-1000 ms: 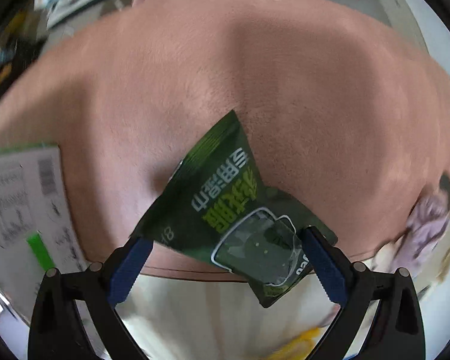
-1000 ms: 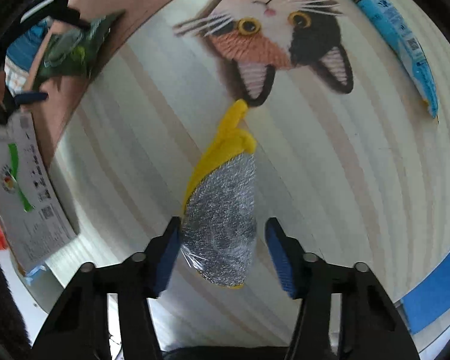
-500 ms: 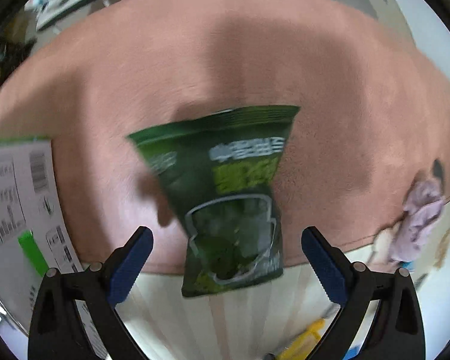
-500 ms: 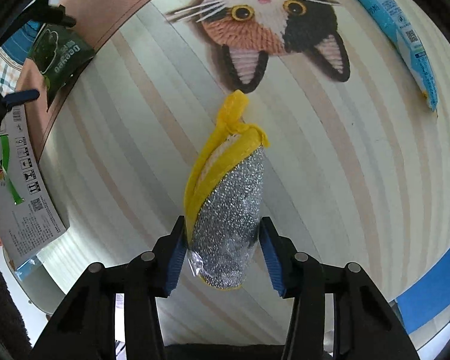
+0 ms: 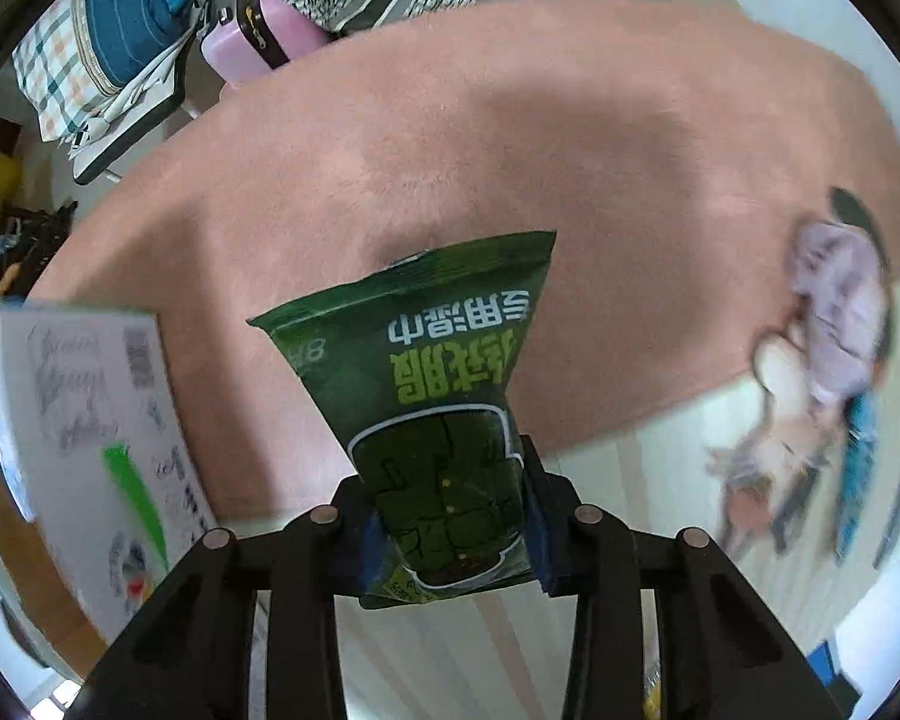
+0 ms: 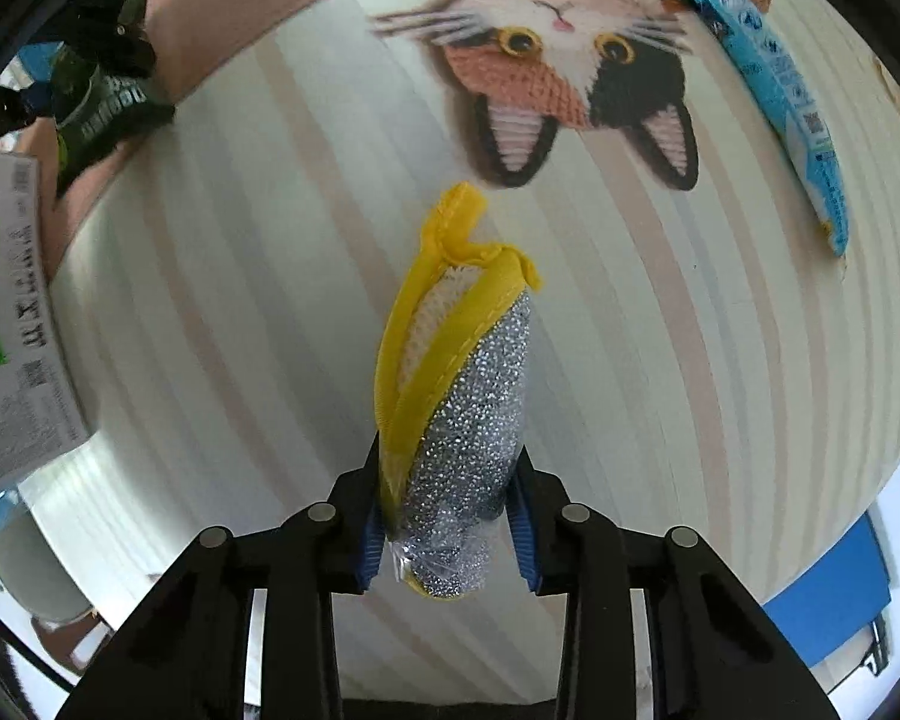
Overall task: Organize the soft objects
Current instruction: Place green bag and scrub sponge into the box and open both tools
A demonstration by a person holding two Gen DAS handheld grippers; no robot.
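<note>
Left tongs point(image 5: 450, 531): closing, with both blue pads already pressed on the lower end of the green packet point(image 5: 426, 396), so the packet is gripped.
Green packet: sticks out forward from between the left pads, its wide sealed top farthest away, hanging over the pink rug point(image 5: 510, 138); the near edge of the rug and a strip of pale striped floor point(image 6: 222, 276) lie below it.
Right tongs point(image 6: 447, 531): closing, the blue pads against the two sides of the scrubber point(image 6: 456, 408), which is clasped at its near end.
Scrubber: silver glitter body with a yellow cloth edge and loop, pointing away from the right pads over the striped floor, its loop end just short of the cat-face mat point(image 6: 570, 78).
Hard to make out: the white printed box point(image 5: 84, 432) at the left is blurred and cut by the frame; the right side of the left wrist view is smeared by motion, the cat mat and a blue packet point(image 6: 780, 90) only vague there. In the right wrist view the green packet shows small and dark at the upper left corner.
</note>
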